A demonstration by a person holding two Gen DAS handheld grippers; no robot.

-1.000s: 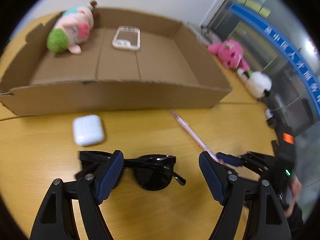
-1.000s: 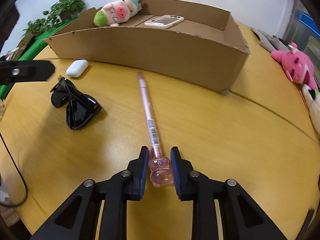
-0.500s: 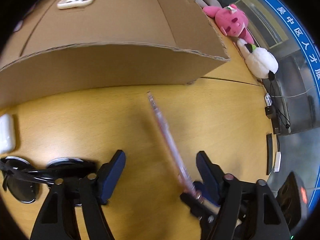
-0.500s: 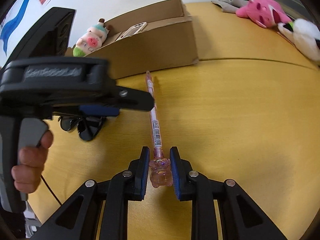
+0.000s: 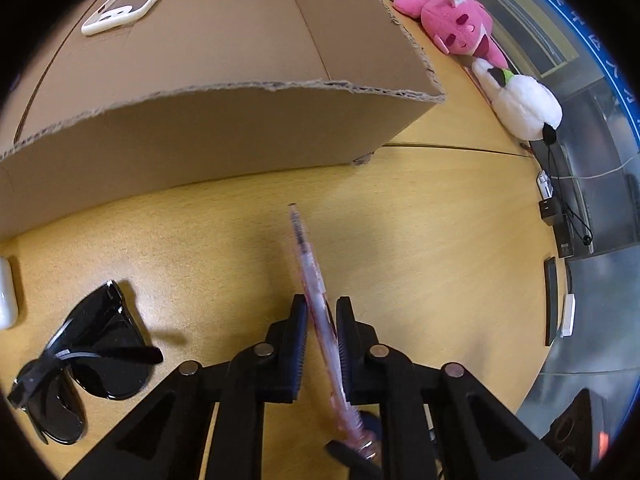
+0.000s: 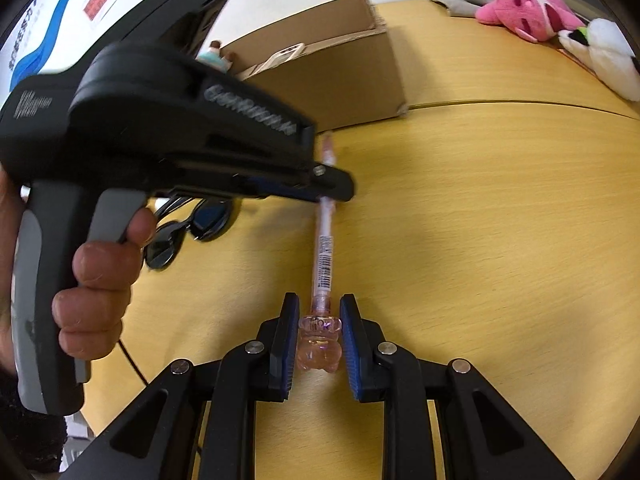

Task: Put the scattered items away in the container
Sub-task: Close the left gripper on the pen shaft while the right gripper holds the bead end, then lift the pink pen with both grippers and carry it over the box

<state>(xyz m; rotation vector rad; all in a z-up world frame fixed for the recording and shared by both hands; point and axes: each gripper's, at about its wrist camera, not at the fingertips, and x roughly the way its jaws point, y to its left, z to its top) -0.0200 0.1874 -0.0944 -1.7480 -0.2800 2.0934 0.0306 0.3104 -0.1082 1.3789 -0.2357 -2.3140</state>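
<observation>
Cardboard box (image 5: 224, 132), far side of desk (image 5: 440, 248): holds white phone case (image 5: 130, 2) and a plush pig (image 6: 218, 58). Sunglasses (image 5: 92, 364): on desk, left. Left hand-held gripper (image 5: 322, 320): pitched steeply down, jaws closing on pink pen (image 5: 316, 300) mid-barrel. Right hand-held gripper (image 6: 319, 340): narrow, clamping the pen's bear-shaped end.
</observation>
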